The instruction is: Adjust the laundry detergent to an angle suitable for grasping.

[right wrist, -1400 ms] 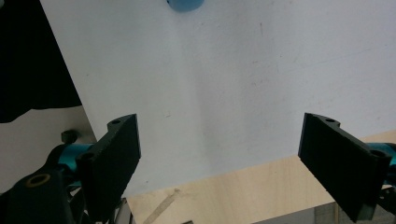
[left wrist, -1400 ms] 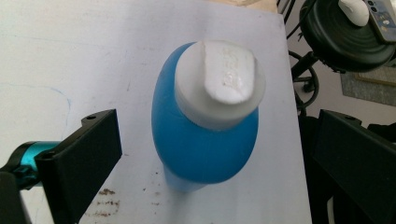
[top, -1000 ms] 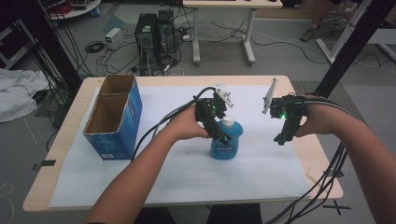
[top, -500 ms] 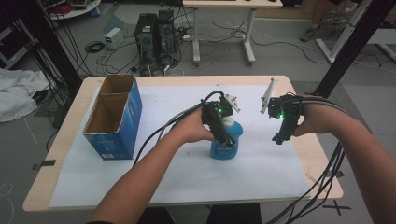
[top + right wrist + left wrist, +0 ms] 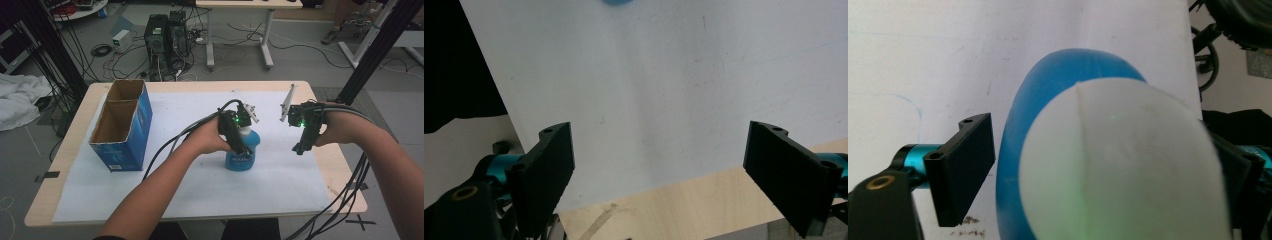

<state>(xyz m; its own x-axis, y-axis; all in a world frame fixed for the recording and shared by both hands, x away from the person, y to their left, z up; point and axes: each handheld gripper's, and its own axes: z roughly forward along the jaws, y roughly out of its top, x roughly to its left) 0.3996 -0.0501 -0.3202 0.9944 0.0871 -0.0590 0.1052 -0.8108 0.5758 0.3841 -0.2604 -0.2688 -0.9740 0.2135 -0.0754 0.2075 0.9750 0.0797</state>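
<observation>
Blue bottle (image 5: 241, 152) beside cardboard box (image 5: 121, 125): left gripper (image 5: 240, 145) jaws closing around it, gap remaining; right gripper (image 5: 302, 142) released, waiting.

White lettering on the blue bottle (image 5: 242, 159), on the blue box (image 5: 131, 131) (both too blurred to read)

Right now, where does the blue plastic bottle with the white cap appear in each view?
High view: the blue plastic bottle with the white cap stands at table centre, under the left gripper.
Left gripper view: it looms close between the jaws.
Right gripper view: a blue sliver at the top edge.
Shared landmark: the white paper sheet.
</observation>
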